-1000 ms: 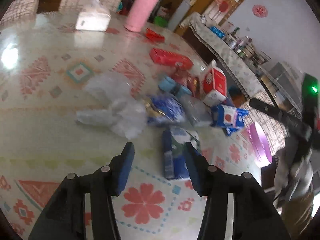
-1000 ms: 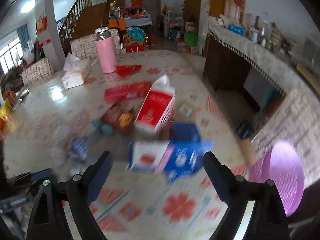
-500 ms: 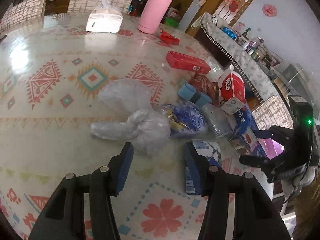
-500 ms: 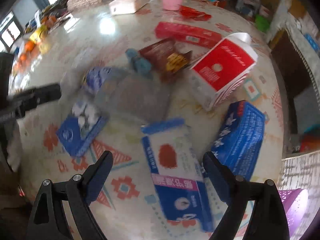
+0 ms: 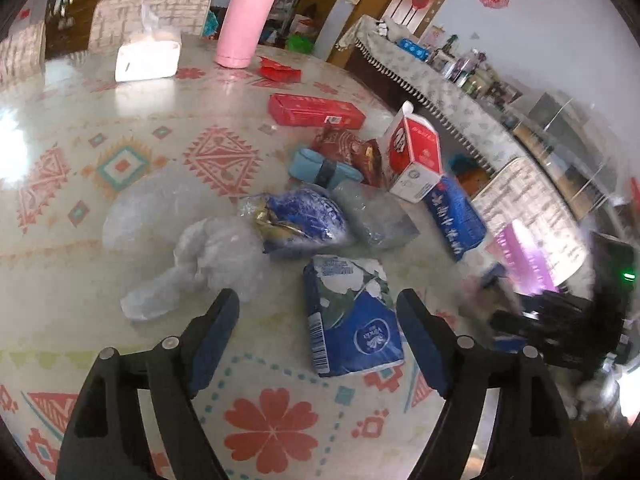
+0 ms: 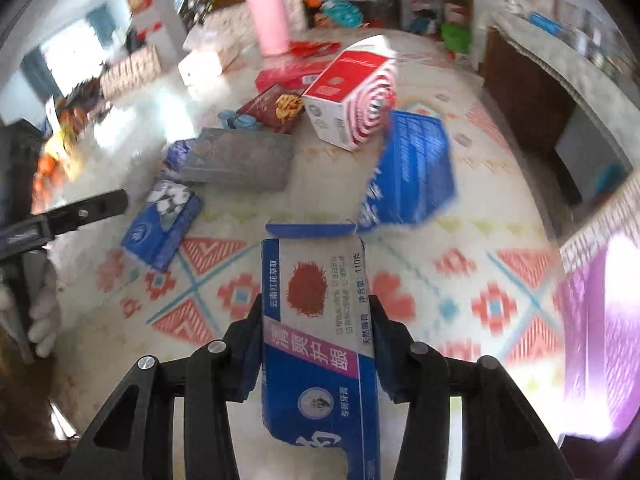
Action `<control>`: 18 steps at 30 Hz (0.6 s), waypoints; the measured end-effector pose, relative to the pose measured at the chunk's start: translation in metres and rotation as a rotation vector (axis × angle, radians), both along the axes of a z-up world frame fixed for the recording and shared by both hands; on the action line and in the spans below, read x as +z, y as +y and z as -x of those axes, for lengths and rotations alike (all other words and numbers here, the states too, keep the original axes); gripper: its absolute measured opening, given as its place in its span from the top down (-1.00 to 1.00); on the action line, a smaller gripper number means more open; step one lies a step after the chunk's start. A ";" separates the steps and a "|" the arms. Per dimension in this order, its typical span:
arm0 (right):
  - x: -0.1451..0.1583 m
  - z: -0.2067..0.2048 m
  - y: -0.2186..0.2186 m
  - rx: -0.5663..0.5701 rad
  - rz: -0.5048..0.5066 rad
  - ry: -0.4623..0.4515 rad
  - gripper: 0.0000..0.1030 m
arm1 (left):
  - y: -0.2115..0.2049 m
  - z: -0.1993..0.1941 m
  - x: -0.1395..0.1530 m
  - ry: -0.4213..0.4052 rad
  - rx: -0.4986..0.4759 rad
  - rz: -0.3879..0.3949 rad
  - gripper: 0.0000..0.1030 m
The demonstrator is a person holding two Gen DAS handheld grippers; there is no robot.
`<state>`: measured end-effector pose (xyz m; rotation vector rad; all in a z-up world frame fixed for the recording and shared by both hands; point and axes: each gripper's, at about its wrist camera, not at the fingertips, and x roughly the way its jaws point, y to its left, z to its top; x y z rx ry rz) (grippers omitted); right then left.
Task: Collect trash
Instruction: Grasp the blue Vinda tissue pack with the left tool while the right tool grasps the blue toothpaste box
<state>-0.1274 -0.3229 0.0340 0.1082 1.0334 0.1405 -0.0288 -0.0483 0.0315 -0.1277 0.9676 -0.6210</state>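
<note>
My right gripper (image 6: 318, 344) is shut on a blue and white toothpaste box (image 6: 316, 312) and holds it above the table. My left gripper (image 5: 318, 332) is open, just in front of a blue tissue pack (image 5: 352, 312), which also shows in the right wrist view (image 6: 162, 224). Other trash on the table: a red and white milk carton (image 5: 416, 156), a blue box (image 5: 454, 216), a blue foil wrapper (image 5: 300, 220), crumpled clear plastic bags (image 5: 200, 252), a red flat box (image 5: 316, 110) and a brown snack bag (image 5: 348, 152).
A pink flask (image 5: 244, 20) and a white tissue box (image 5: 146, 54) stand at the far side of the patterned table (image 5: 80, 160). A purple bin (image 6: 600, 320) sits beyond the table's right edge. A sideboard (image 5: 440, 88) runs along the wall.
My right gripper has closed on the toothpaste box and lifted it off the table. My left gripper has moved closer to the blue tissue pack and stays open.
</note>
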 end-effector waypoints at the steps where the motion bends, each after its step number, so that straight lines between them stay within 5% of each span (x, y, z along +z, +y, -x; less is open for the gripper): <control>1: 0.002 0.011 -0.004 -0.020 -0.024 -0.012 0.01 | -0.005 0.002 0.000 -0.003 0.002 -0.023 -0.55; 12: 0.011 0.057 -0.010 -0.103 -0.161 -0.086 0.00 | -0.074 0.011 -0.017 -0.051 0.030 -0.362 -0.57; 14: 0.010 0.061 -0.013 -0.109 -0.170 -0.096 0.00 | -0.079 0.013 -0.016 -0.056 0.039 -0.374 -0.35; 15: 0.011 0.065 -0.017 -0.115 -0.176 -0.107 0.00 | -0.080 0.015 -0.014 -0.060 0.052 -0.380 0.05; 18: 0.010 0.074 -0.026 -0.135 -0.197 -0.129 0.00 | -0.075 0.019 -0.010 -0.018 0.079 -0.331 0.06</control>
